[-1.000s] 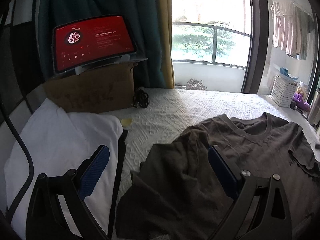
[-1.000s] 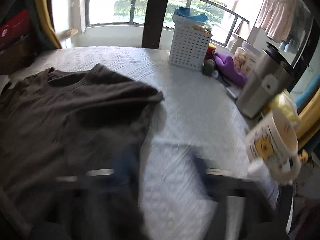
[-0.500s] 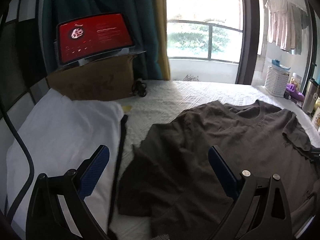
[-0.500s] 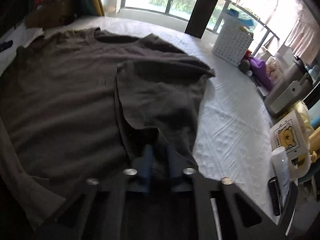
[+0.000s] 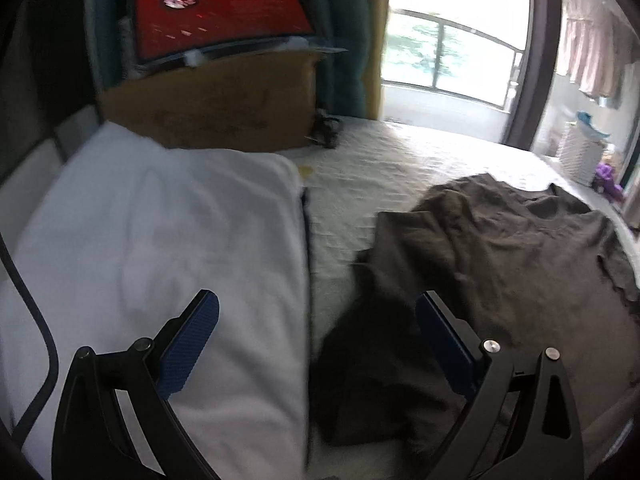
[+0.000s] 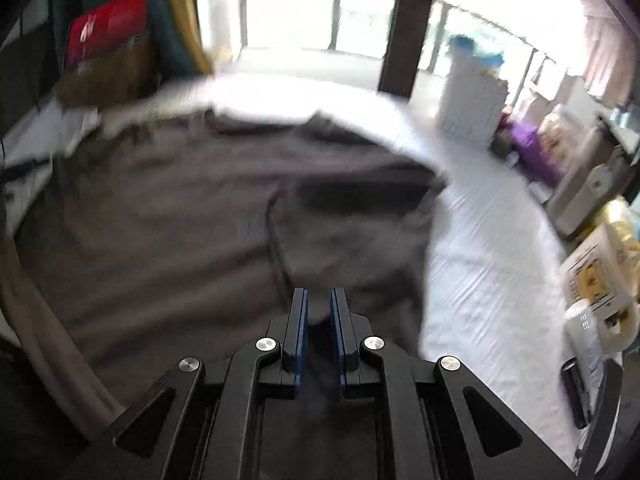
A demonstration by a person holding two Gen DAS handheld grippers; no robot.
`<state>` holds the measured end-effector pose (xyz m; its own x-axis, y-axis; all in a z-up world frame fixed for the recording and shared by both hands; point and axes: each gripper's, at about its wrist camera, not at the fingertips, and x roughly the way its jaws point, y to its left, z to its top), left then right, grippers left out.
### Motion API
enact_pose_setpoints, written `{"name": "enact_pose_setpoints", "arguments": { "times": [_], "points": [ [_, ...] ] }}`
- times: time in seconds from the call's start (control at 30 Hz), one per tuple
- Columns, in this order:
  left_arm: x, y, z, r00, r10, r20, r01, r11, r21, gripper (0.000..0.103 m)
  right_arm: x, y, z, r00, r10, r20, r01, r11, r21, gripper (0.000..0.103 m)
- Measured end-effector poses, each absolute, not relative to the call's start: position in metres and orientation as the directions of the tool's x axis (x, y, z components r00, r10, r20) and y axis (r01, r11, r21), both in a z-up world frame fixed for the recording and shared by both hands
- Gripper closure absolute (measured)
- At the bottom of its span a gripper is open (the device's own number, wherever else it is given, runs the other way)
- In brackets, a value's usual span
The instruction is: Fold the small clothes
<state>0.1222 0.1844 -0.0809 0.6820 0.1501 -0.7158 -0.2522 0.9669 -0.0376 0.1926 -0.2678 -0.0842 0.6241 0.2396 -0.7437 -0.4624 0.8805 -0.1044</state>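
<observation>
Right gripper (image 6: 319,300) gripped the shirt (image 6: 168,216) hem, apparently, though blurred, jaws having just eased slightly apart; left gripper (image 5: 316,320) hung released above the bedspread (image 5: 384,160).

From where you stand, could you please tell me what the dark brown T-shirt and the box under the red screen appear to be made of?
The dark brown T-shirt looks like soft matte knit fabric, probably cotton jersey: it lies limp and creased, with no shine. The plain brown box looks like cardboard: dull tan faces and straight, stiff edges, though blur hides any detail.
</observation>
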Motion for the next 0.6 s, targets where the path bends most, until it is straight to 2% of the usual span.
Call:
{"name": "enact_pose_setpoints", "arguments": {
  "times": [0.03, 0.07, 0.1, 0.13, 0.17, 0.2, 0.27, 0.37, 0.43, 0.53, 0.6],
  "points": [
    [0.126, 0.182, -0.082, 0.683, 0.13, -0.719, -0.235, 0.971, -0.048, 0.005, 0.195, -0.269, -0.079, 0.637, 0.237, -0.733, -0.451, 0.886, -0.106, 0.05],
    [0.133, 0.179, -0.085, 0.682, 0.103, -0.724, -0.208, 0.976, -0.058, 0.006, 0.198, -0.27, -0.077, 0.642, 0.236, -0.73, -0.445, 0.889, -0.104, 0.002],
    [0.14, 0.176, -0.088, 0.676, 0.087, -0.731, -0.191, 0.98, -0.061, 0.008, 0.2, -0.271, -0.074, 0.649, 0.235, -0.723, -0.437, 0.894, -0.102, 0.0],
    [0.145, 0.175, -0.091, 0.667, 0.08, -0.741, -0.184, 0.981, -0.06, 0.016, 0.202, -0.271, -0.072, 0.649, 0.241, -0.722, -0.435, 0.896, -0.092, 0.0],
    [0.153, 0.174, -0.097, 0.646, 0.066, -0.761, -0.175, 0.983, -0.063, 0.029, 0.204, -0.272, -0.072, 0.648, 0.239, -0.723, -0.43, 0.899, -0.088, 0.0],
    [0.158, 0.173, -0.1, 0.635, 0.051, -0.771, -0.168, 0.983, -0.073, 0.036, 0.205, -0.272, -0.073, 0.649, 0.235, -0.723, -0.423, 0.902, -0.087, 0.0],
    [0.162, 0.173, -0.107, 0.612, 0.011, -0.791, -0.153, 0.983, -0.104, 0.064, 0.209, -0.275, -0.076, 0.646, 0.229, -0.729, -0.405, 0.911, -0.073, 0.0],
    [0.159, 0.172, -0.109, 0.607, -0.001, -0.795, -0.141, 0.984, -0.11, 0.087, 0.214, -0.279, -0.086, 0.635, 0.23, -0.738, -0.385, 0.922, -0.044, 0.0],
    [0.154, 0.174, -0.103, 0.626, 0.021, -0.78, -0.163, 0.981, -0.104, 0.094, 0.217, -0.283, -0.09, 0.631, 0.238, -0.738, -0.383, 0.923, -0.029, 0.0],
    [0.143, 0.178, -0.088, 0.662, 0.08, -0.745, -0.215, 0.973, -0.087, 0.094, 0.219, -0.283, -0.091, 0.626, 0.258, -0.736, -0.398, 0.917, -0.017, 0.0],
    [0.133, 0.173, -0.078, 0.672, 0.157, -0.724, -0.25, 0.968, -0.022, 0.094, 0.219, -0.283, -0.093, 0.621, 0.267, -0.737, -0.41, 0.912, -0.016, 0.0]
  ]
}}
